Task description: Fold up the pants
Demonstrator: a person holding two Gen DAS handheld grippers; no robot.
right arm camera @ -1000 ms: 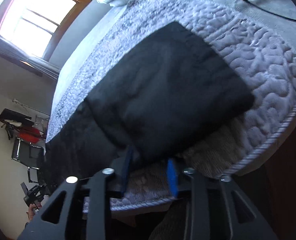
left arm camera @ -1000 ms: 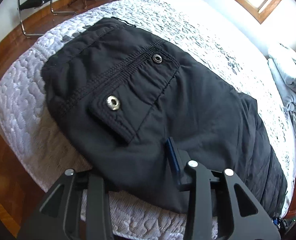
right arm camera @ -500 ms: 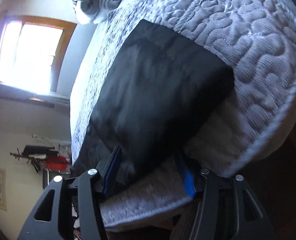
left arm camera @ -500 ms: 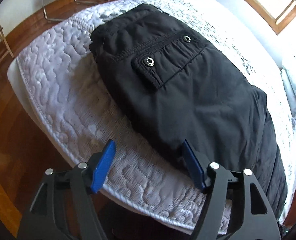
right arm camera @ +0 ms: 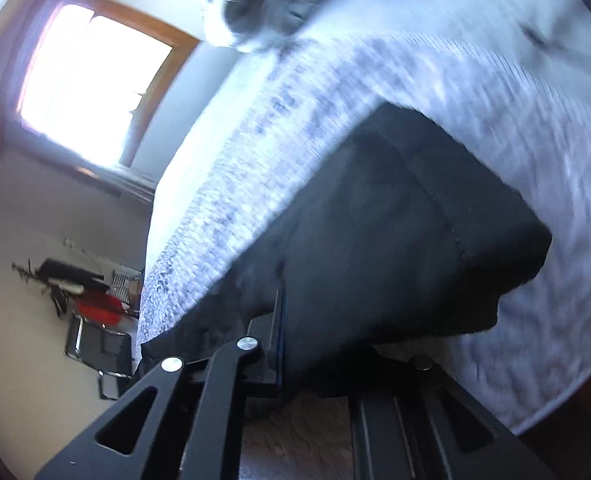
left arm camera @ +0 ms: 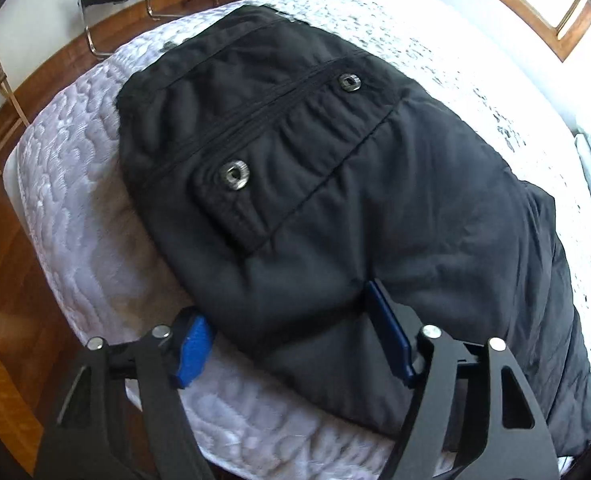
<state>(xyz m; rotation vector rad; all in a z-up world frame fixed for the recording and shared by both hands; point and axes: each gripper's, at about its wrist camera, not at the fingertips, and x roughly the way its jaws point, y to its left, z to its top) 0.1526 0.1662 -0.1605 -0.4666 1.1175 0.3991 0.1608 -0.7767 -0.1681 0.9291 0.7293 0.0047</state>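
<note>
Pants (left arm camera: 335, 184) hem overhangs bed (left arm camera: 75, 216) edge; left gripper (left arm camera: 291, 344) wide, right gripper (right arm camera: 327, 344) unclear.

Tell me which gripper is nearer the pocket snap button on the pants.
Left. The left gripper straddles the black pants' near edge just below the pocket snap button. The right gripper is at the leg end; no button shows there.
</note>
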